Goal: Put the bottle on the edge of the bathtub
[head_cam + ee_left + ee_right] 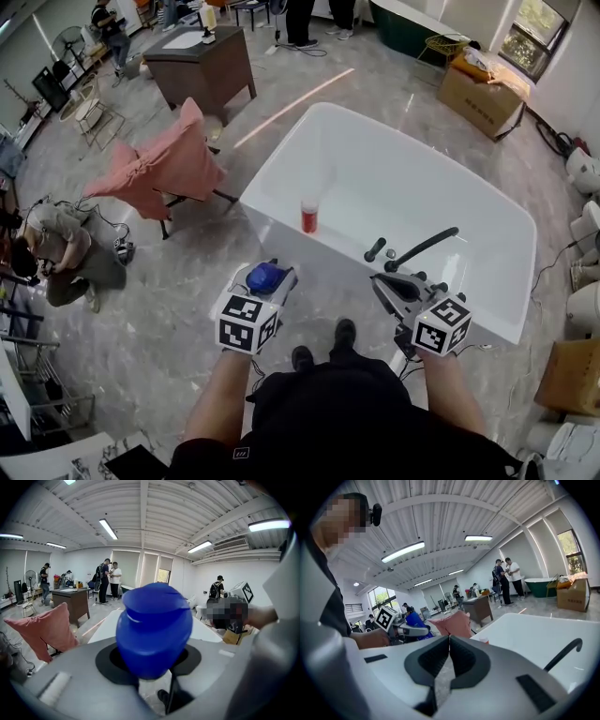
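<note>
My left gripper (273, 273) is shut on a blue bottle (265, 277), held just short of the near rim of the white bathtub (274, 161). In the left gripper view the blue bottle (154, 630) fills the middle between the jaws of the left gripper (153, 657). The right gripper (382, 282) is shut with nothing in it, close to the tub's near rim by the black faucet (424, 246). Its jaws meet in the right gripper view (449, 643). A clear bottle with red contents (309, 217) stands on the tub's near rim.
A pink cloth (157, 169) hangs over a chair left of the tub. A brown desk (201, 62) stands behind it and a cardboard box (482, 96) at the far right. A person (54, 249) crouches on the floor at left. Toilets (588, 169) line the right edge.
</note>
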Motion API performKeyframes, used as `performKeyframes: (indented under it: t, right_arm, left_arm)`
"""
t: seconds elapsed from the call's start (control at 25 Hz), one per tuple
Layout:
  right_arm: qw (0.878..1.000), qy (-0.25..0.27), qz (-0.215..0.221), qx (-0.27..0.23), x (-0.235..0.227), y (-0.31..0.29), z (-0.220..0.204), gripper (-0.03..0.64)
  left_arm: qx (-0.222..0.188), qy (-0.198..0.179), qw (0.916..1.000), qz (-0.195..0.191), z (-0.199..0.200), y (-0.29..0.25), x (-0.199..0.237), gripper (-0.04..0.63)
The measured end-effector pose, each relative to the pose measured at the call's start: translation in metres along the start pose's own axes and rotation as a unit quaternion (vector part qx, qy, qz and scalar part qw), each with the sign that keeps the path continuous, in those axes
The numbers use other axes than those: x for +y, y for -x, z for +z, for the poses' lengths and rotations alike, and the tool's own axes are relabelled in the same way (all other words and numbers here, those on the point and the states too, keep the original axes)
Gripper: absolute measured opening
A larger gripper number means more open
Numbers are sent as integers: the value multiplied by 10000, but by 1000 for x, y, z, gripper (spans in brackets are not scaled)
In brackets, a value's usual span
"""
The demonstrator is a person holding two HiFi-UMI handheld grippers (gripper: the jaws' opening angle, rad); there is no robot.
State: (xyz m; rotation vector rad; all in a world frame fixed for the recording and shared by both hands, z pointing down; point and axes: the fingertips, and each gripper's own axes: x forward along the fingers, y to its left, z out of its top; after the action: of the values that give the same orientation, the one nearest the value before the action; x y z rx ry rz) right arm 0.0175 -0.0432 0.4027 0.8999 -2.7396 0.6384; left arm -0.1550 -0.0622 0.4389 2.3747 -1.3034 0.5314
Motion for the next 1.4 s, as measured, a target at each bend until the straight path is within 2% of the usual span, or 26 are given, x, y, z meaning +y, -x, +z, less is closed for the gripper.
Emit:
performKeyframes:
  t: [0.32,0.64,1.08,1.4]
  right_arm:
    - [9991,113,387,-98,-58,-11,29,12]
    - [9982,55,597,-76,-102,-10,34,12]
    - [9983,-139,518,230,-140,-49,29,12]
    - [9973,-301,404,543,-161,-91,12,12]
  left_arm:
    - [115,-24,9998,167,22,-56,-18,153]
    - [162,-91,9989,431,42,-95,-24,153]
    - [423,-97,9988,216,41,-158,-5,153]
    - [804,-286,9963,41,14,-209,13,153]
